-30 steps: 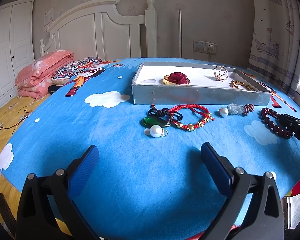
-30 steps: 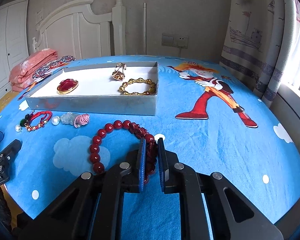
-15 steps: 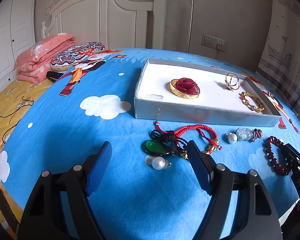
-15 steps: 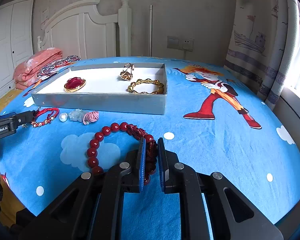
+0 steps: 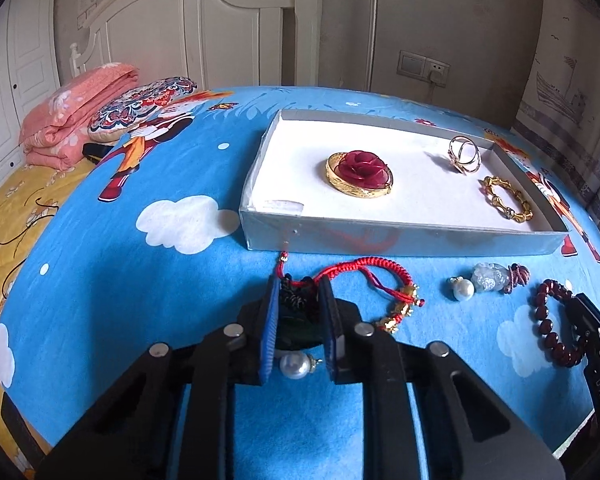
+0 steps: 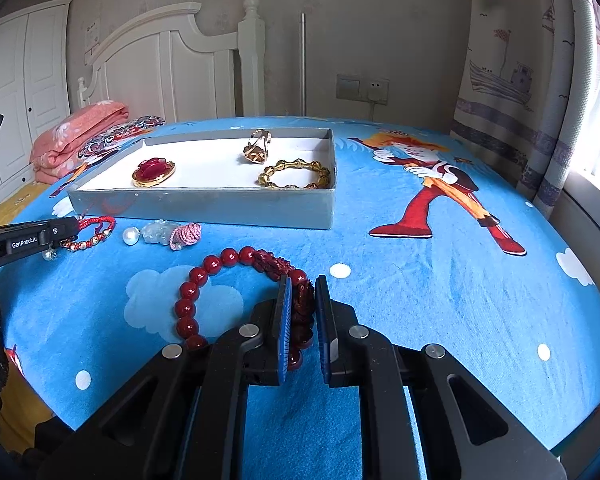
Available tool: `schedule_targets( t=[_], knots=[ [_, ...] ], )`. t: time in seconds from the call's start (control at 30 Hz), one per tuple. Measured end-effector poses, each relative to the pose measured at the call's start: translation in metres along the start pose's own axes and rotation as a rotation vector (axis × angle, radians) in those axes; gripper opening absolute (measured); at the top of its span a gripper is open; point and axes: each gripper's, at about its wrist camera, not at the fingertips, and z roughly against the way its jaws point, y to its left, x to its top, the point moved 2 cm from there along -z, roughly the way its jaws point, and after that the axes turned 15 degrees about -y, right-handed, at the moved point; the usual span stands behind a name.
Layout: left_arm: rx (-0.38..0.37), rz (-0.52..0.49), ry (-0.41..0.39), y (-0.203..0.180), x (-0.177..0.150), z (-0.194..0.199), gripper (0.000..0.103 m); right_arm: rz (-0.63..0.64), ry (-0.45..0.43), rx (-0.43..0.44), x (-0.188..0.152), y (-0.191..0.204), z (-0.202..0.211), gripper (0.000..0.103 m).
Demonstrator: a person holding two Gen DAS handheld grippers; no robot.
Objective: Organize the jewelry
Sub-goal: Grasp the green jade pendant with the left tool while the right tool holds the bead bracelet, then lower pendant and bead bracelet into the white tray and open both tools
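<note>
Blue cartoon-print blanket (image 5: 100, 264) covers the bed, and all the jewelry sits on it. Nearest in the left wrist view, the left gripper (image 5: 298, 300) has just closed its jaws around the green pendant (image 5: 300, 330) with its black knotted cord, with a loose pearl (image 5: 295, 365) lying right between the fingers lower down. The red string bracelet (image 5: 380, 280) trails off to the right of it. In the right wrist view, the right gripper (image 6: 302, 296) is clenched on the dark red bead bracelet (image 6: 204, 280), which loops out to the left of centre frame. Further back, near the box wall, sit another pearl (image 6: 131, 236), a pale carved charm (image 6: 159, 232) and a pink cord knot (image 6: 186, 235). Behind them the grey box (image 5: 380, 236) holds a red rose brooch (image 5: 360, 174), a gold ring (image 5: 464, 154) and a gold link bracelet (image 5: 506, 198).
</note>
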Motion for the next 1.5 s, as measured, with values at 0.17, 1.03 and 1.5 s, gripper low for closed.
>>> schedule_targets(
  t=[0.17, 1.03, 1.5],
  knots=[
    [-0.008, 0.051, -0.051, 0.008, -0.004, 0.014, 0.013, 0.001, -0.001, -0.001, 0.000, 0.000, 0.000, 0.013],
    [-0.037, -0.029, -0.161, -0.004, -0.035, 0.079, 0.012, 0.013, -0.011, 0.033, -0.005, 0.020, 0.018, 0.013],
    [-0.058, -0.045, -0.168, -0.006, -0.044, 0.087, 0.012, 0.083, -0.041, 0.052, -0.001, 0.042, 0.033, 0.013]
  ],
)
